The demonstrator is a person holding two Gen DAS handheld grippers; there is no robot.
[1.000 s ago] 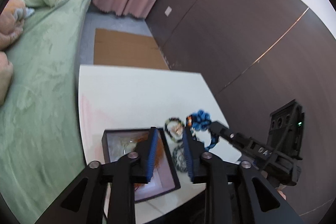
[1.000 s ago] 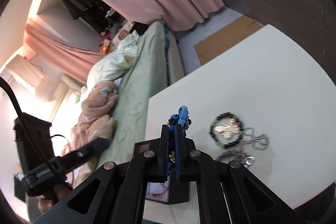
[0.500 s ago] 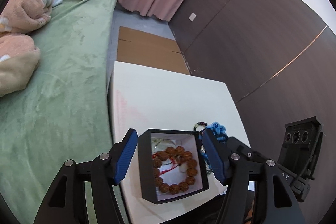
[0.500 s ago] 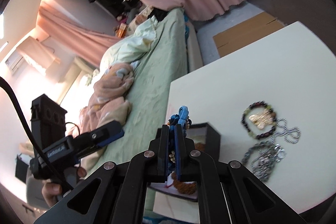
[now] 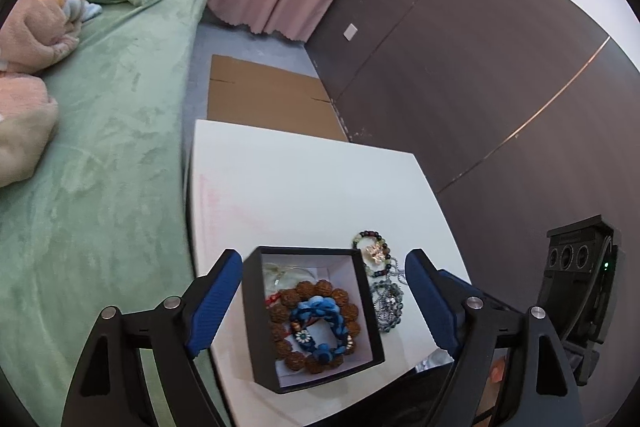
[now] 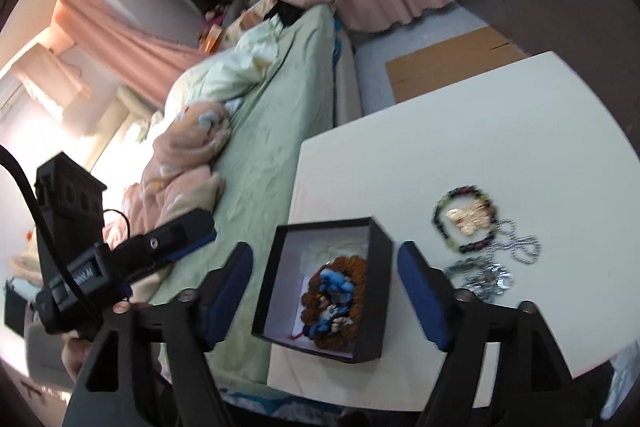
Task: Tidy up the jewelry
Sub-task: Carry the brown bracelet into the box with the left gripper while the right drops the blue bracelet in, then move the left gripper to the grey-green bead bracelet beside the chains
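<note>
Both tongs opening, empty. Dark-beaded bracelet with gold charm (image 6: 466,219) lies just right of black square box (image 6: 376,239); right tongs (image 6: 324,301) nearer.

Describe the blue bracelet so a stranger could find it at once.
On the white table beside the green bed stands an open black box. The blue bracelet lies inside, on top of a ring of big brown beads. It is the only blue piece.

Two wrist views, both angled down at one table

Each looks close over the black box (image 5: 312,315) (image 6: 326,291) on the white table (image 5: 312,195) (image 6: 500,147); both share the bed (image 5: 112,147) (image 6: 280,131) on the left.
</note>
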